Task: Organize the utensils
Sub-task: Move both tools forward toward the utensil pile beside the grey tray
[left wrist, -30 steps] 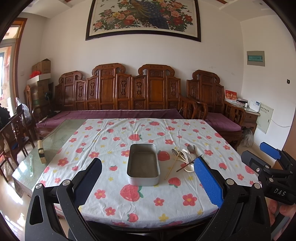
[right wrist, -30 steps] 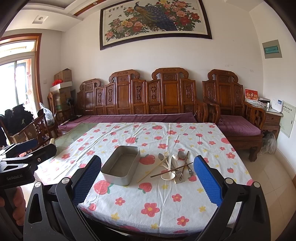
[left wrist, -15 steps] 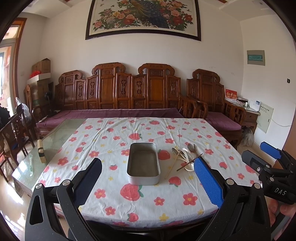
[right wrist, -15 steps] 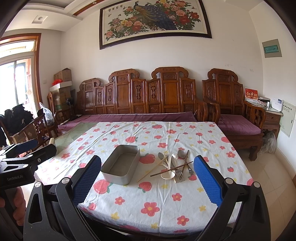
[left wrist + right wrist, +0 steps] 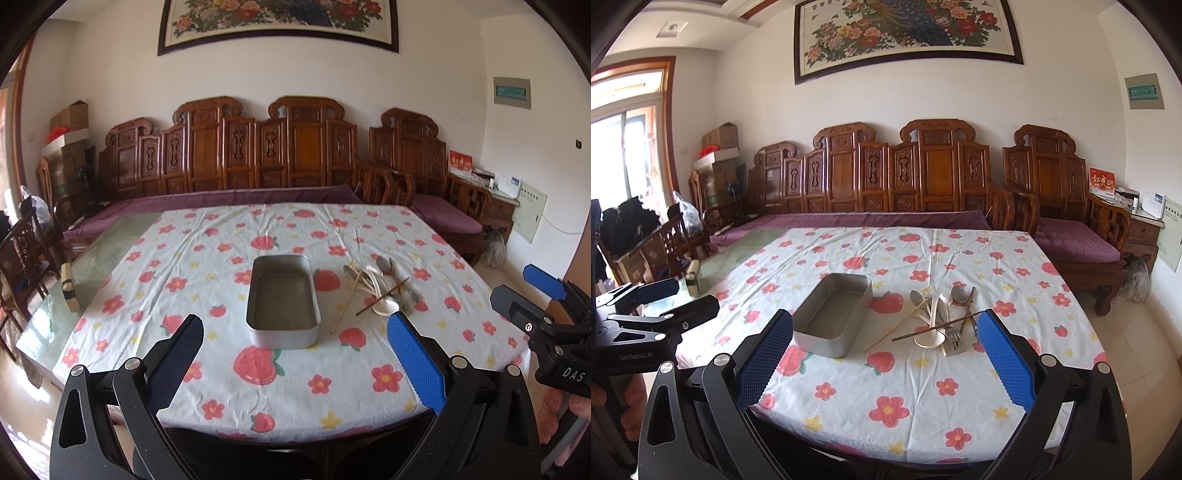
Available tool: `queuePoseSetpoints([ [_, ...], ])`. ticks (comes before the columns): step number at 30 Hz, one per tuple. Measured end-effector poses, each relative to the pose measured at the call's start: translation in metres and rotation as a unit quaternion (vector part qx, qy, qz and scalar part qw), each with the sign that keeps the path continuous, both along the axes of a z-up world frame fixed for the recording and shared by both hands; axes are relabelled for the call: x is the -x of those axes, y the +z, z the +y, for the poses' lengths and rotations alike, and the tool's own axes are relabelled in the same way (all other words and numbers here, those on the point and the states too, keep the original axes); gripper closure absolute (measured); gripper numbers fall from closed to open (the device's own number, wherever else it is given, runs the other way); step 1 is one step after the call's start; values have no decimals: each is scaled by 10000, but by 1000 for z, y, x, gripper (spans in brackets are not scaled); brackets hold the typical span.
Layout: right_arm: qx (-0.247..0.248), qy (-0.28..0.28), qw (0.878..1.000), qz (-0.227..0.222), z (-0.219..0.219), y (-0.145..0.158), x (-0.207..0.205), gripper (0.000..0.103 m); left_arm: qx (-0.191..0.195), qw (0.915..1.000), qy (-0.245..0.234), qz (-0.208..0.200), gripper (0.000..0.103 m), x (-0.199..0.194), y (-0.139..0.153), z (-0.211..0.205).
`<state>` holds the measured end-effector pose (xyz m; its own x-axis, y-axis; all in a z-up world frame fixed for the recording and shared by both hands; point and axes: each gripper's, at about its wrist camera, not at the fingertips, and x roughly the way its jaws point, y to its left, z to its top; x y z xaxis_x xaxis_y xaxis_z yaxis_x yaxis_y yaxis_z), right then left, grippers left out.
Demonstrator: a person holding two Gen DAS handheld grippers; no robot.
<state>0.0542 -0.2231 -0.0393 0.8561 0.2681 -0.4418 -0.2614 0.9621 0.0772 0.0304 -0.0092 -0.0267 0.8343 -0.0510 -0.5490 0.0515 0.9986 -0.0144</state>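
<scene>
An empty rectangular metal tin (image 5: 282, 301) (image 5: 833, 314) sits mid-table on a floral cloth. To its right lies a heap of utensils (image 5: 380, 291) (image 5: 938, 321): metal spoons, a cream plastic spoon, a fork, chopsticks. My left gripper (image 5: 295, 354) hangs open before the near table edge, in line with the tin, holding nothing. My right gripper (image 5: 884, 354) is open too, short of the near edge, the utensil heap ahead between its fingers. Each gripper also shows at the side of the other's view.
The table (image 5: 221, 398) wears a white cloth with red flowers; bare glass (image 5: 110, 251) shows on its left, with a small block (image 5: 70, 291) on it. A carved wooden bench (image 5: 258, 158) stands behind, chairs (image 5: 657, 251) at left, an armchair (image 5: 1071, 229) at right.
Both views have closed in slightly on the table; the tin and utensils look a little larger. Neither gripper has changed its opening.
</scene>
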Motion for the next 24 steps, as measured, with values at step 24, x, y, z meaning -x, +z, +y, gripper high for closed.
queuePoseSetpoints([
  [24,698,-188,9948,724,-27,-74,-106,8,-326,9908,-673,1128,6,-101,-76,-27],
])
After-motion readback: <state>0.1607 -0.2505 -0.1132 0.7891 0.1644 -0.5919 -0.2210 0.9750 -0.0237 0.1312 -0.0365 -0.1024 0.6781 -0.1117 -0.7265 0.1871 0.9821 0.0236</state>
